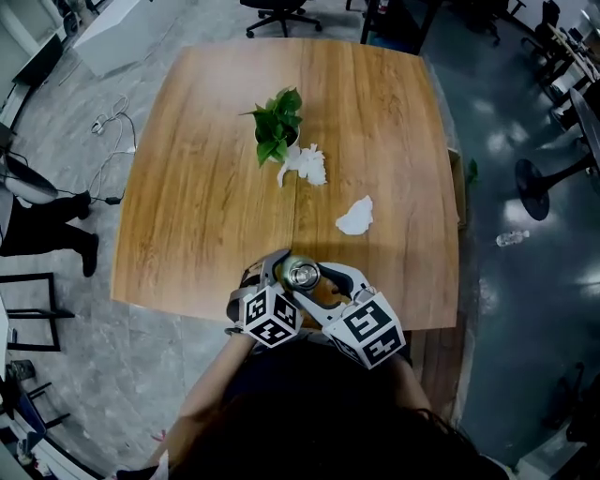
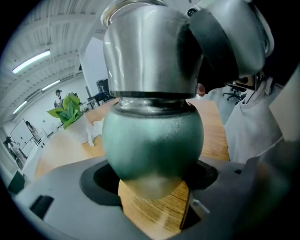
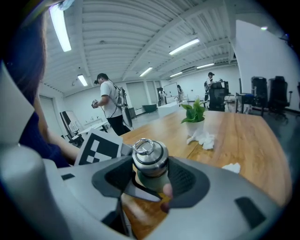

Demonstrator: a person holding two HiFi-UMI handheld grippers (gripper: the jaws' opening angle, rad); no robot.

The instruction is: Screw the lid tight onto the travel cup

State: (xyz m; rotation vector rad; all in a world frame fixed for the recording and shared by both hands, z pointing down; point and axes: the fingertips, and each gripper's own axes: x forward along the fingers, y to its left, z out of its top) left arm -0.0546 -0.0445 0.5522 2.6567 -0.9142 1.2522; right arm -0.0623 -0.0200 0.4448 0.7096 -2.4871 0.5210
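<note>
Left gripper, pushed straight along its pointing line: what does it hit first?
The travel cup: its green body sits between the left gripper's jaws, directly ahead. The wooden table shows beyond it.

A light-brown wooden table [image 1: 206, 216] spreads ahead of the left gripper [image 1: 281, 272] and the right gripper [image 1: 324, 281]. Well beyond both stands a small green-leaved plant in a white pot [image 1: 277, 125], with a crumpled white tissue [image 1: 306, 165] just beside it. A second crumpled white paper wad [image 1: 355, 217] lies nearer, ahead of the right gripper. Past the table's far edge is a black office chair [image 1: 281, 11].
</note>
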